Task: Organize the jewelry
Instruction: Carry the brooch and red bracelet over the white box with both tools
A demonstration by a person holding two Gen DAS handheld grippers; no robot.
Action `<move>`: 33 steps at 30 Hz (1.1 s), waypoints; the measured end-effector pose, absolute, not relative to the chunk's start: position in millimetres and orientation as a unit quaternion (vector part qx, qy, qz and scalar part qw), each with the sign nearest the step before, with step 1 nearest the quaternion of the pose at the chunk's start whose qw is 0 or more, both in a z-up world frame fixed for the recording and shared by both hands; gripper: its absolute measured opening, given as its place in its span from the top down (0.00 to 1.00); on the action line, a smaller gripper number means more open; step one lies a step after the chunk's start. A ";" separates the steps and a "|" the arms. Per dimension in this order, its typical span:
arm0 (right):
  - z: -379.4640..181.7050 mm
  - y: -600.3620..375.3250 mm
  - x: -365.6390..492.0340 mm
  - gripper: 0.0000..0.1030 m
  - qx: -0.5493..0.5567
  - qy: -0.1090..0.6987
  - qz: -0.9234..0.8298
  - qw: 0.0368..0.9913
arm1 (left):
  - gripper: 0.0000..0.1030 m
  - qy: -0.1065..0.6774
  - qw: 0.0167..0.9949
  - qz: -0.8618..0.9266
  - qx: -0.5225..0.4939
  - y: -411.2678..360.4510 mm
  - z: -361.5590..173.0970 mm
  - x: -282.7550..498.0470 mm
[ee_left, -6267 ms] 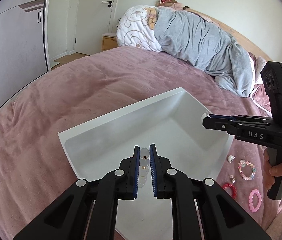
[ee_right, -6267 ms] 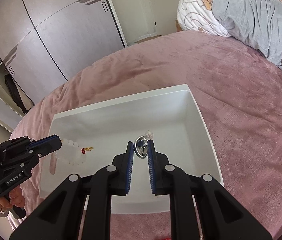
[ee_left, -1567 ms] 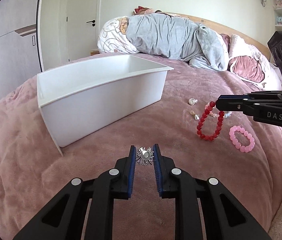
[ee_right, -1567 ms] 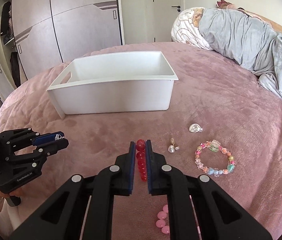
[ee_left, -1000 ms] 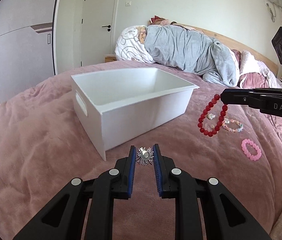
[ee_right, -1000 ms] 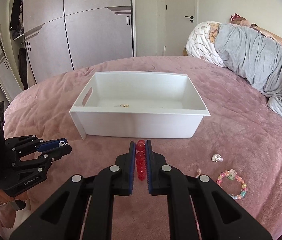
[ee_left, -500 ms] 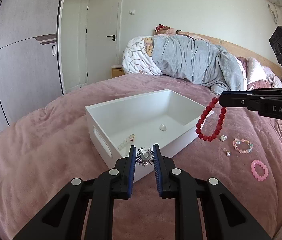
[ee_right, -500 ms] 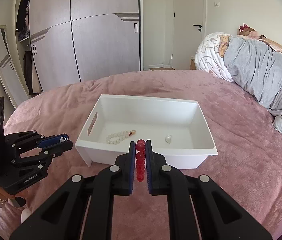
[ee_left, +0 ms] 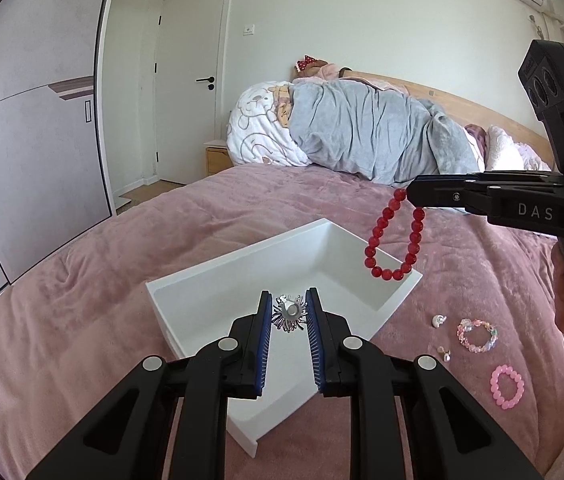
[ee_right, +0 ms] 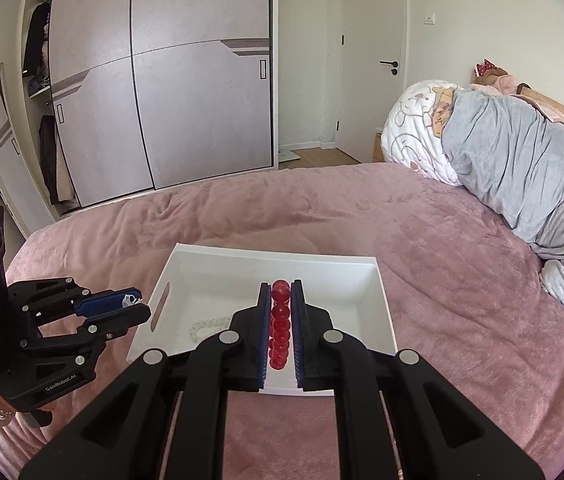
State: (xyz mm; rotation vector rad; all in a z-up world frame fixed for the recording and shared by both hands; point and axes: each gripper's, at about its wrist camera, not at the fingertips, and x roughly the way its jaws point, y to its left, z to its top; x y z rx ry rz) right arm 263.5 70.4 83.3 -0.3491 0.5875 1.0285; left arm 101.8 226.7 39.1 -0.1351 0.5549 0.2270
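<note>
My left gripper [ee_left: 289,310] has its jaws clamped on a small silver spiky ornament [ee_left: 291,313], held in the air above the near end of the white bin [ee_left: 398,296]. In the right wrist view the same gripper [ee_right: 132,304] sits just off the bin's left wall, beside the handle slot, with a speck of silver showing at its tips.

My right gripper [ee_right: 281,290] has its jaws closed on a red bead bracelet [ee_right: 280,322]; the beads run in a single line between the blue pads. In the left wrist view this bracelet [ee_left: 392,240] hangs as an open loop from the right gripper [ee_left: 412,200], its lowest beads over the bin's far right corner.

Inside the bin [ee_right: 382,300], a white bead strand [ee_right: 206,326] lies on the floor near the left wall.

On the pink bedspread [ee_left: 82,300] to the right of the bin lie a small pale charm [ee_left: 439,321], a pastel multicolour bracelet [ee_left: 477,335], a tiny gold-and-pearl piece [ee_left: 445,354], and a pink bead bracelet [ee_left: 507,391], all apart from one another.

A grey duvet [ee_left: 370,136] is bunched at the head of the bed.
</note>
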 end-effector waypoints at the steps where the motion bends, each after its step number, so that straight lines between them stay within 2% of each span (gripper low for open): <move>1: 83.5 73.9 267.6 0.90 -0.166 0.277 0.481 0.815 | 0.79 0.277 0.952 0.112 -0.065 229.8 40.8 109.4; 7: 74.5 99.9 292.9 0.90 -0.186 0.289 0.472 0.812 | 0.79 0.312 0.938 0.116 -0.095 253.1 32.3 152.8; 19: 14.7 154.0 327.8 0.90 -0.260 0.318 0.445 0.796 | 0.79 0.412 0.896 0.159 -0.048 287.5 -16.9 206.2; 33: -33.7 180.3 332.0 0.90 -0.263 0.364 0.446 0.774 | 0.79 0.432 0.886 0.157 -0.054 298.6 -42.5 214.0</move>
